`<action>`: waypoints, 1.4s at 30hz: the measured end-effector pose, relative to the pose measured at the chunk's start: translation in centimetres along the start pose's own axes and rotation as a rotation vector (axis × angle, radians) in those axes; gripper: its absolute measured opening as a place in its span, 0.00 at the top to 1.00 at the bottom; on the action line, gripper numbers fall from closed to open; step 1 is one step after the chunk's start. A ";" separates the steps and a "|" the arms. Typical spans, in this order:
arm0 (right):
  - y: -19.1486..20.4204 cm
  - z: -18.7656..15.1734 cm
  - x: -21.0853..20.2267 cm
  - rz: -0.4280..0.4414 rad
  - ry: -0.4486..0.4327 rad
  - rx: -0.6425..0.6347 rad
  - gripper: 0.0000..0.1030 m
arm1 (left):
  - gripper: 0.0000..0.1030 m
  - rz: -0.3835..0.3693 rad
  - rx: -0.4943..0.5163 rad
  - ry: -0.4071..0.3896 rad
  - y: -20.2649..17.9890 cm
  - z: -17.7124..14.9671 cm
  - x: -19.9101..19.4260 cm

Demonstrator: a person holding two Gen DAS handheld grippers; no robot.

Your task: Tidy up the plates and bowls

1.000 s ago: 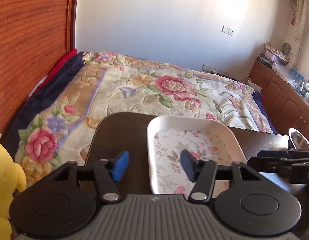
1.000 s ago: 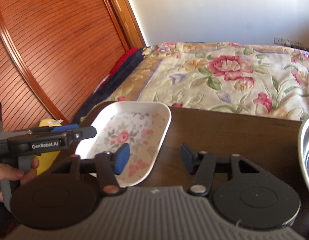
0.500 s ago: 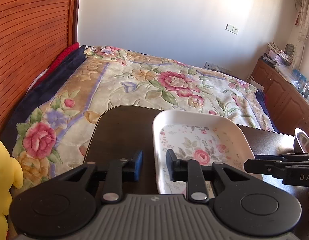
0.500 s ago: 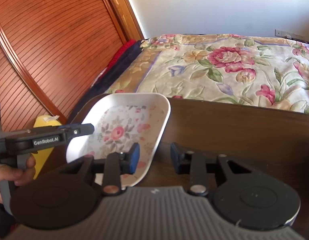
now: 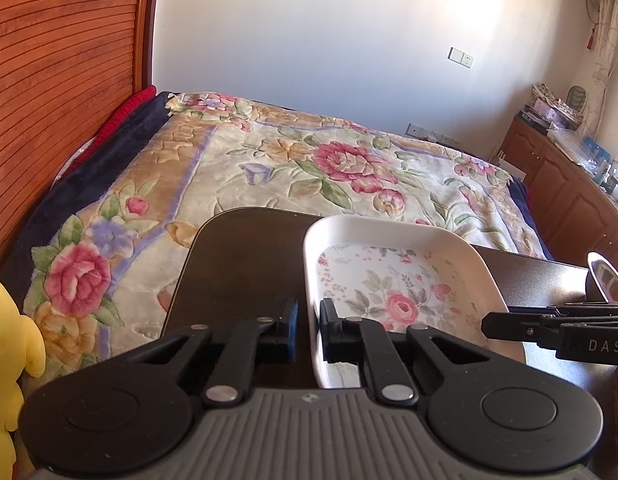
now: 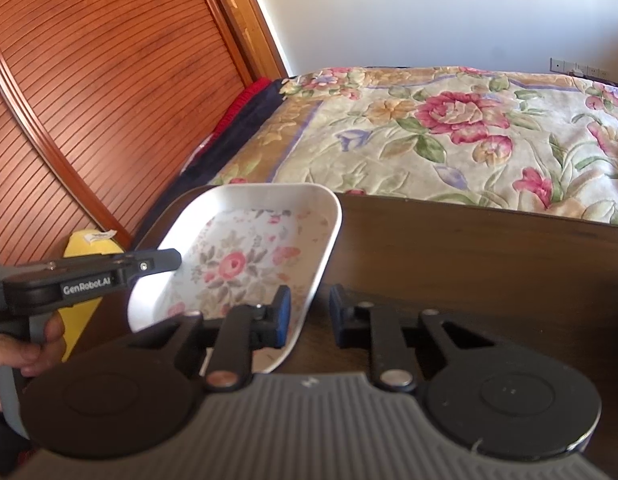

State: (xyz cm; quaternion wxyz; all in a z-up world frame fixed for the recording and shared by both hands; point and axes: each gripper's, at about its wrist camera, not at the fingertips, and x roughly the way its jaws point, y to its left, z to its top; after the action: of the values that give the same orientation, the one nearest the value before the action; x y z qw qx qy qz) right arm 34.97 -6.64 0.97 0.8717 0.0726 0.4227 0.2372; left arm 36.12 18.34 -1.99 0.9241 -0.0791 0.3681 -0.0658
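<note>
Left gripper [image 5: 308, 330]: its two fingers are drawn close on either side of the left rim of the floral tray [image 5: 393, 280], pinching that rim near the tray's near corner. Right gripper [image 6: 309, 314]: its fingers straddle the opposite, right rim of the same tray, with the blue-padded finger [image 6: 283, 314] inside the rim and the other finger outside it; a gap shows between the outer finger and the rim, so whether this pair is pressed firmly on the rim cannot be told.

The tray is white with rounded corners and a rose print on its floor. It sits over the left part of a dark wooden surface [image 6: 469, 264], its far end tipped slightly upward in the right wrist view.

Legible writing: "GenRobot.AI" on the side of the left gripper body as seen from the right wrist view, and "DAS", cut off by the frame edge, on the right gripper body as seen from the left wrist view.

A metal bowl [image 5: 605, 278] shows at the right edge of the surface. A floral bedspread [image 5: 309, 168] lies beyond, and a yellow plush toy [image 5: 9, 344] at far left.
</note>
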 end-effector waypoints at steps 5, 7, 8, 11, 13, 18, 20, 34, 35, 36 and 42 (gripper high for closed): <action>0.3 -0.1 0.0 0.008 0.004 -0.002 0.85 | 0.92 -0.006 0.002 0.005 -0.1 -0.1 -0.2; 0.4 -0.2 0.0 0.003 0.001 -0.006 0.85 | 0.92 -0.006 0.002 0.004 -0.1 -0.1 -0.2; 0.4 -0.2 0.0 0.004 0.001 -0.005 0.85 | 0.92 -0.006 0.002 0.004 -0.1 -0.1 -0.2; 0.4 -0.2 0.0 0.001 -0.001 -0.005 0.88 | 0.93 -0.005 0.002 0.005 -0.1 -0.2 -0.3; 0.3 -0.1 -0.2 -0.001 -0.005 -0.005 0.89 | 0.93 -0.007 0.002 0.003 -0.1 -0.3 -0.6; 0.0 -0.1 -0.7 0.003 -0.025 -0.008 0.90 | 0.93 -0.011 0.011 -0.009 0.0 -0.8 -1.8; 0.1 -0.3 -1.0 0.002 -0.028 -0.013 0.90 | 0.92 -0.010 0.021 -0.013 -0.2 -1.0 -2.3; 1.4 -1.6 -5.9 0.025 -0.080 -0.044 0.90 | 0.92 -0.005 0.070 -0.070 -2.9 -1.9 -9.0; 1.5 -1.8 -6.4 0.028 -0.086 -0.045 0.90 | 0.92 -0.005 0.071 -0.075 -3.1 -2.0 -9.6; 1.6 -2.0 -6.9 0.031 -0.092 -0.048 0.90 | 0.92 -0.005 0.073 -0.082 -3.2 -2.2 -10.2; 2.9 -3.0 -9.7 0.045 -0.123 -0.068 0.90 | 0.92 -0.006 0.081 -0.111 -3.8 -3.6 -13.5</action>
State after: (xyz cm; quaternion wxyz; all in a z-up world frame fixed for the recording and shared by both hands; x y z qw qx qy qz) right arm 26.51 -8.93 6.81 0.8925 0.0668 0.3581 0.2661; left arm 23.70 16.67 5.21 0.9454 -0.0465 0.3130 -0.0788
